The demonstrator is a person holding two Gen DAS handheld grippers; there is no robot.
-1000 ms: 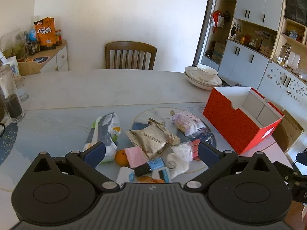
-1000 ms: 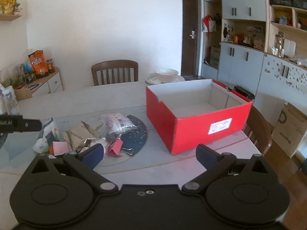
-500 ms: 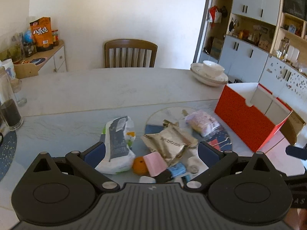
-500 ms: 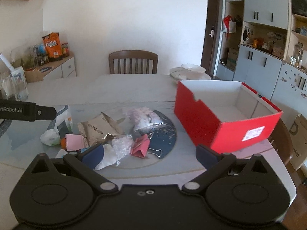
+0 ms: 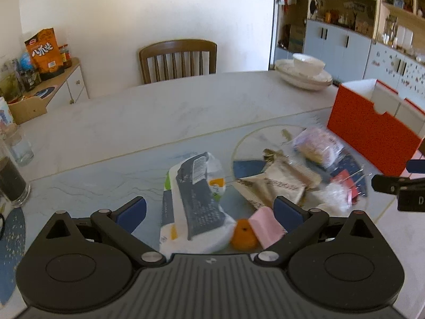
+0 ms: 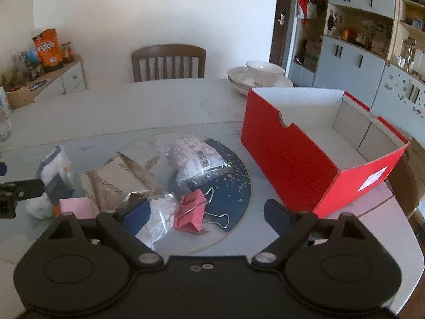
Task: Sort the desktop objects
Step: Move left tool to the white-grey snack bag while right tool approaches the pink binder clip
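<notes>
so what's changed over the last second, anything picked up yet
Nothing picked up. Both grippers have closed in on the pile: the left gripper now frames the wipes pack, and the right gripper, jaws closing, frames the pink binder clip. The pile and red box stayed put.

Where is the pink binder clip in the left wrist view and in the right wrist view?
Left wrist view: pink binder clip, blurred, far right, below the red box.
Right wrist view: pink binder clip, low centre, on the dark round mat, left of the red box.
Shared landmark: the wooden chair behind the table.
</notes>
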